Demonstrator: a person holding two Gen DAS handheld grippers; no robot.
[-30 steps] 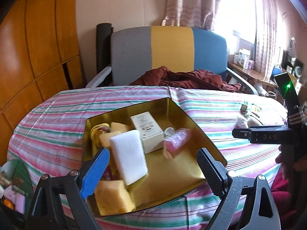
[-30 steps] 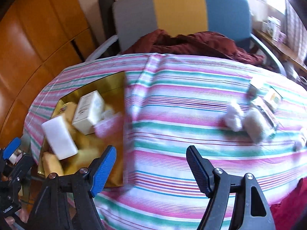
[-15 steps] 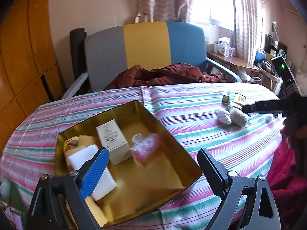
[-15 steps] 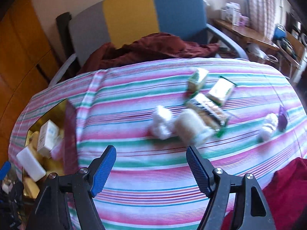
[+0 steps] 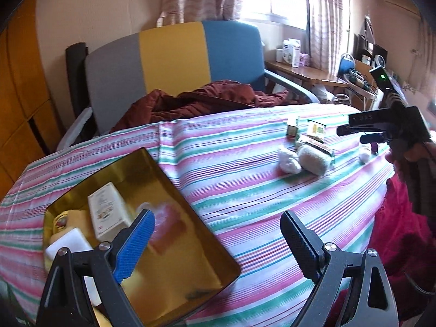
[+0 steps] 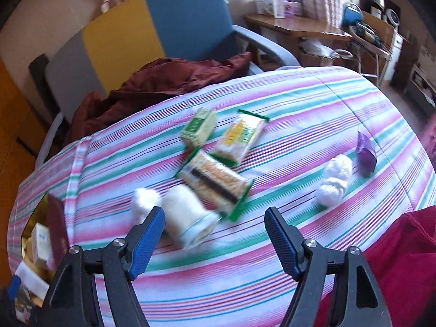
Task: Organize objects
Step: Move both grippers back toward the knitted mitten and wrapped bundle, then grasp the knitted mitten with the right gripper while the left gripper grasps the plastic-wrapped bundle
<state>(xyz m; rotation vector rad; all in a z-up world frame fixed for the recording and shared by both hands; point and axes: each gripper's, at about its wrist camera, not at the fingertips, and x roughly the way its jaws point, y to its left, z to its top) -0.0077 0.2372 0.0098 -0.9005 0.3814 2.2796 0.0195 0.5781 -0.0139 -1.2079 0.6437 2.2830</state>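
Both tongs stand wide with nothing between their pads. The right gripper [image 6: 215,237] hangs over the striped tablecloth [image 6: 272,272], and just ahead of its blue pad lies the cream roll [image 6: 188,215], with a white fluffy ball [image 6: 143,203] touching it on the pad's outer side. Beyond the roll sits the long cracker packet [image 6: 215,179], then a second packet [image 6: 239,139] and a small green box [image 6: 199,130] side by side. Off past the other pad are another white ball [image 6: 333,179] and a purple wrapper [image 6: 366,154].

The left gripper [image 5: 218,245] hovers at the gold tin [image 5: 179,278], which already holds a white carton [image 5: 109,209], a white block [image 5: 69,245] and something pink.

I'd say this is the reach for the next loose item. The roll looks the likeliest pick; the right tongs would need to come down astride it and close.

The pink thing in the tin is smeared by blur, and the tin's near corner is cut off behind the left tongs. The packets' print is unreadable.
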